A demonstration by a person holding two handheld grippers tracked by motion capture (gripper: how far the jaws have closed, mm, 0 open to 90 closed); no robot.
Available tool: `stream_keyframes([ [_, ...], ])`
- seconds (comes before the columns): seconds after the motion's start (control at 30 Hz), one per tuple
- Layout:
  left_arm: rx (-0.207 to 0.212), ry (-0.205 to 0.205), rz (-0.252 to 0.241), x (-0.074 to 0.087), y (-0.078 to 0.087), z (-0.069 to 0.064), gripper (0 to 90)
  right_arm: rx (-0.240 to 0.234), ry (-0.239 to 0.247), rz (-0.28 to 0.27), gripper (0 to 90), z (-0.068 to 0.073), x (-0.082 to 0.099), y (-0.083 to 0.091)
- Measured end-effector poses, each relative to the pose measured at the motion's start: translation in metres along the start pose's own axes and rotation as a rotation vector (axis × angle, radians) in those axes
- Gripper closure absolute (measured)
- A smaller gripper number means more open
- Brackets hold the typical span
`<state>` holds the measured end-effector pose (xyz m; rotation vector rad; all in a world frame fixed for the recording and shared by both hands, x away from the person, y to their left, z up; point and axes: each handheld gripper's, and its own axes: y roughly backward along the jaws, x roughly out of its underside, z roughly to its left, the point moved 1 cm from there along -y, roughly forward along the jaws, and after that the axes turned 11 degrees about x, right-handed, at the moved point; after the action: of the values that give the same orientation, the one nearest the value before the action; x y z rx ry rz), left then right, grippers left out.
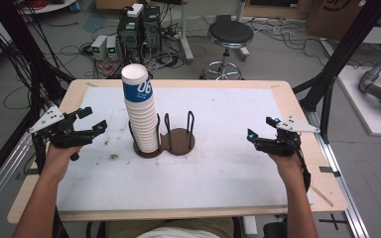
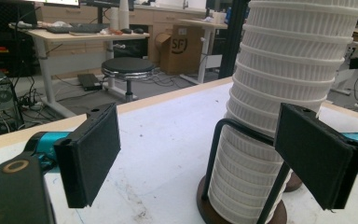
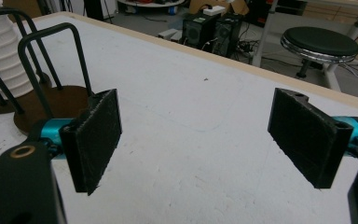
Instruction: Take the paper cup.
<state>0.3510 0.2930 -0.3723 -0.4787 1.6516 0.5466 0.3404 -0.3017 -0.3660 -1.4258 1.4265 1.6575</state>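
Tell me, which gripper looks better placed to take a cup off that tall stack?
Probably the left gripper: it hangs open nearer the stack of paper cups, which stands just beyond its jaws in its own view. The right gripper, also open, is farther away, facing the holder's empty side.

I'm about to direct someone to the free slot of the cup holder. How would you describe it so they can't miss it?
On the white table mat, find the dark brown two-disc holder near the middle. Its left disc carries the tall stack of white paper cups, topped by a blue-banded one. The free slot is the right disc: bare brown base with black wire loops and no cups.
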Motion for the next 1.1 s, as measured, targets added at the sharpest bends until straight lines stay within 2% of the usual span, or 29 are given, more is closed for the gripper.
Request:
stream_keyframes([
  [0.17, -0.005, 0.007, 0.004, 0.001, -0.002, 0.001, 14.6, -0.006, -0.007, -0.002, 17.7, 0.000, 0.000, 0.001],
  [0.2, -0.008, 0.008, 0.009, 0.002, -0.002, 0.002, 14.5, -0.019, -0.021, -0.009, 17.7, 0.000, -0.002, 0.000],
  [0.3, -0.013, 0.013, 0.010, 0.002, 0.000, 0.002, 14.6, -0.027, -0.020, -0.012, 17.7, 0.002, -0.003, -0.001],
  [0.43, -0.019, 0.019, 0.009, 0.003, 0.002, 0.001, 14.6, -0.052, -0.009, -0.018, 17.7, 0.011, -0.006, -0.004],
  [0.47, -0.019, 0.020, 0.009, 0.003, 0.002, 0.001, 14.7, -0.105, -0.026, -0.030, 17.7, 0.013, -0.009, -0.007],
  [0.5, -0.017, 0.021, 0.010, 0.003, 0.002, 0.001, 14.7, -0.126, -0.037, -0.033, 17.7, 0.015, -0.010, -0.008],
  [0.6, -0.010, 0.024, 0.008, 0.003, 0.002, 0.000, 14.7, -0.133, -0.043, -0.041, 17.5, 0.018, -0.013, -0.011],
  [0.63, -0.009, 0.022, 0.009, 0.003, 0.002, -0.001, 14.7, -0.145, -0.049, -0.036, 14.2, 0.023, -0.015, -0.014],
  [0.77, -0.008, 0.023, 0.020, 0.004, 0.002, -0.002, 14.7, -0.190, -0.033, -0.029, 13.7, 0.034, -0.019, -0.019],
  [0.9, -0.009, 0.025, 0.023, 0.005, 0.003, -0.002, 14.7, -0.205, -0.019, -0.039, 13.6, 0.040, -0.023, -0.022],
  [1.0, 0.012, 0.032, 0.013, 0.005, 0.002, -0.002, 14.7, -0.206, -0.004, -0.037, 13.6, 0.043, -0.026, -0.023],
  [1.1, 0.069, 0.036, -0.021, 0.001, -0.002, -0.006, 14.7, -0.202, -0.003, -0.025, 13.6, 0.043, -0.024, -0.024],
])
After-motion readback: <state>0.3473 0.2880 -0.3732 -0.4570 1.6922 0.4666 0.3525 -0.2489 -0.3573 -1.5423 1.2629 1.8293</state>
